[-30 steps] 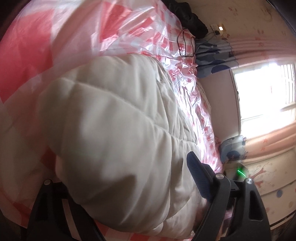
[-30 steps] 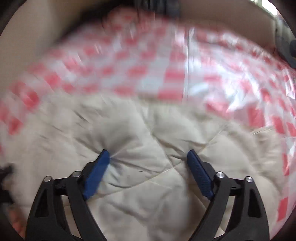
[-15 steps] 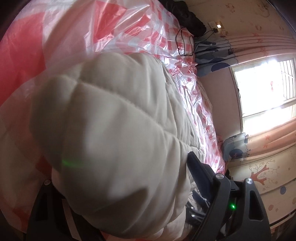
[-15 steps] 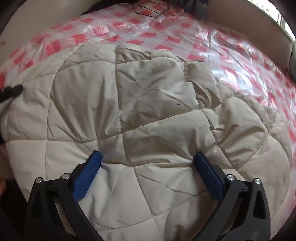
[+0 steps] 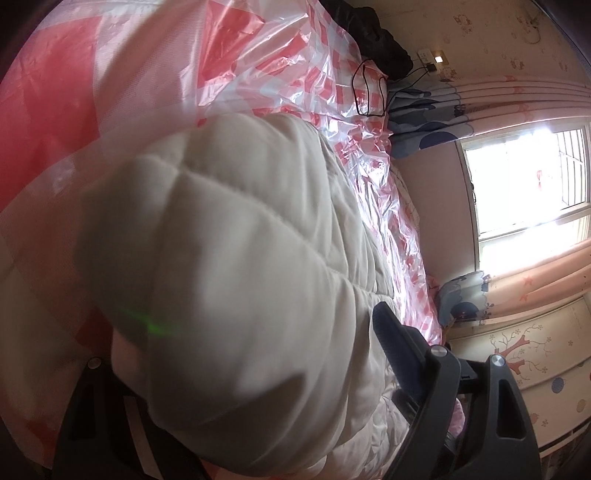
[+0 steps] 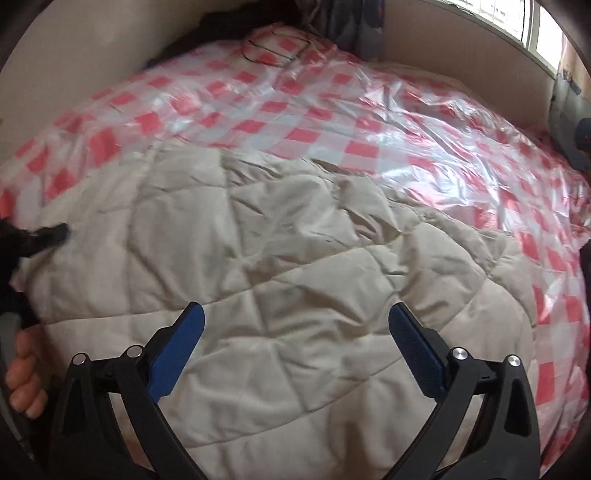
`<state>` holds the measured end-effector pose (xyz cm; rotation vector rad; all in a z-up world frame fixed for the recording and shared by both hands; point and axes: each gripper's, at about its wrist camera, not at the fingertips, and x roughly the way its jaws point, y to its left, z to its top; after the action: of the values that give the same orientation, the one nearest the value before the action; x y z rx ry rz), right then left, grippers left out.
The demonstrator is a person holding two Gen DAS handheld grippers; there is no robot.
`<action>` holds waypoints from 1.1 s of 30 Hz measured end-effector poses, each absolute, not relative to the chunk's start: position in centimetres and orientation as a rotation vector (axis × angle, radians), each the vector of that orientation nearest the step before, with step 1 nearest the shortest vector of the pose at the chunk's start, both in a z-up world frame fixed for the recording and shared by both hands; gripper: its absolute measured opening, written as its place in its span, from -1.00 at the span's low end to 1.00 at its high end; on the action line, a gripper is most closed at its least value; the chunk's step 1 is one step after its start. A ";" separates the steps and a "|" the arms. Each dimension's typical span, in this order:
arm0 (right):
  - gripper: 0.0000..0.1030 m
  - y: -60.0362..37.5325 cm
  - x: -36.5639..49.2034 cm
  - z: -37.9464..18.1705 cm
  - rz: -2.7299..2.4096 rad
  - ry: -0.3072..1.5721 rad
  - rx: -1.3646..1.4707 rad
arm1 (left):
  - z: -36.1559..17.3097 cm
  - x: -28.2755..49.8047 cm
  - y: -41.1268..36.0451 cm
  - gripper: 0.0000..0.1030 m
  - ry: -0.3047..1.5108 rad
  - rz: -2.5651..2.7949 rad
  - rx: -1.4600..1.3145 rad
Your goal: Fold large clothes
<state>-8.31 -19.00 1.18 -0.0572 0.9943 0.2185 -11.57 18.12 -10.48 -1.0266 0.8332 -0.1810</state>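
Observation:
A large cream quilted padded garment [image 6: 280, 280] lies folded in a bulky heap on the bed. My right gripper [image 6: 295, 336] hovers just above its near part, jaws wide open and empty. In the left wrist view the garment [image 5: 236, 258] fills the space between my left gripper's fingers [image 5: 391, 343]; the jaws stand wide apart and the left finger is hidden under the fabric. The left gripper also shows at the garment's left edge in the right wrist view [image 6: 44, 236].
A red-and-white checked plastic sheet [image 6: 332, 122] covers the bed. A black cable [image 5: 364, 92] and dark clothing [image 5: 373, 33] lie at the far end. A window [image 5: 524, 177], curtains and a wall bound the right side. A blue cushion [image 5: 461, 295] sits beside the bed.
My right gripper has drawn back and risen off the garment, jaws still open. The left gripper has shifted slightly; the fabric bulge stays between its fingers.

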 end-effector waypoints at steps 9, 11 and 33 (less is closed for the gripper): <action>0.88 -21.6 -7.6 -0.2 0.166 0.989 0.035 | -10.2 -11.3 17.8 0.57 0.823 -0.176 -0.992; 0.89 -21.3 -6.8 -2.9 0.171 1.076 0.010 | -10.1 -11.3 17.7 0.56 0.817 -0.179 -0.979; 0.89 -19.3 -7.8 -3.5 0.248 1.019 0.030 | 1.1 -13.9 7.7 -0.21 0.534 -0.350 -0.518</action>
<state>-7.82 -19.33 -3.47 0.0302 1.0192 0.2484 -13.88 7.72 1.09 -0.5182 0.5337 -0.3499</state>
